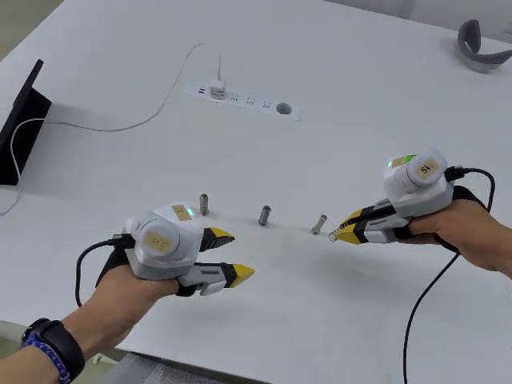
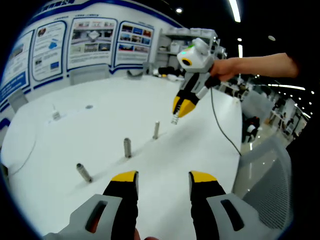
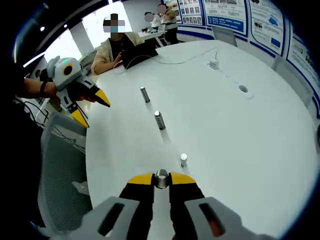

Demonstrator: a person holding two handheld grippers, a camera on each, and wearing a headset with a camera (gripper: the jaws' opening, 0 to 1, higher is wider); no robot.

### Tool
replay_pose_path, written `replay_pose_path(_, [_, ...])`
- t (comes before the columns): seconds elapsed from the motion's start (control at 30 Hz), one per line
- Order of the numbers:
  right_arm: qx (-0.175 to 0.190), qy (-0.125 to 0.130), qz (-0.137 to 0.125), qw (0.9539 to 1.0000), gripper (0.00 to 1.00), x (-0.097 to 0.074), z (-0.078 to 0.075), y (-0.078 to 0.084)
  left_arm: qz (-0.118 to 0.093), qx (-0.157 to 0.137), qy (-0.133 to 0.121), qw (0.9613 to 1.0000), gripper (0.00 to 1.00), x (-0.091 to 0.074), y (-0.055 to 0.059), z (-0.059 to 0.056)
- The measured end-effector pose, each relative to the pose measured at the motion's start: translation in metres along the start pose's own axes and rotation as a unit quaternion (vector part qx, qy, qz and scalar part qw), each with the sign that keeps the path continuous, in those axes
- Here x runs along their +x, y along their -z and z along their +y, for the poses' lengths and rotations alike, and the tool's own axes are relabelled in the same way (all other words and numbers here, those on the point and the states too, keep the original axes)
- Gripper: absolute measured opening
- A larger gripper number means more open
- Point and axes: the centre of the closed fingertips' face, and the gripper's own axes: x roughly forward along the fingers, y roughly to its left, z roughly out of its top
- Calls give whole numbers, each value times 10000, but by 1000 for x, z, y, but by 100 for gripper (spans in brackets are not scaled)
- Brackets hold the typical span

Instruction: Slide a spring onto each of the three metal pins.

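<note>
Right claw [image 3: 161,180] pinching spring [image 3: 161,174], white table [image 1: 336,56], poster-lined wall [image 2: 90,42]

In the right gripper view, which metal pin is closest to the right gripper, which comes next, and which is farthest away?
1. The bare pin, just ahead of the right gripper, which grips a loose spring.
2. The middle pin, wearing a spring, farther ahead.
3. The far pin, also wearing a spring, at the end of the row.
</note>
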Motion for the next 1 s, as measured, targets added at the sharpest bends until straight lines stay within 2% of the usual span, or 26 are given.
replay_pose_path(0.2, [-142,196,17,9997,13,0,-18,-6,6,-188,-138,9997,47,-2,4,7])
replay_pose_path(0.37, [-198,231,28,9995,13,2,-28,-10,16,-289,-271,9992,53,-5,8,13])
replay_pose_path(0.5, [-247,222,22,9994,13,4,-31,-14,86,-293,-384,9988,61,-7,11,18])
replay_pose_path(0.7, [-314,164,61,9994,13,10,-32,-17,40,-382,-487,9981,64,-10,10,24])
replay_pose_path(1.0, [-415,95,104,9990,13,15,-32,-20,11,-435,-515,9977,64,-12,10,26])
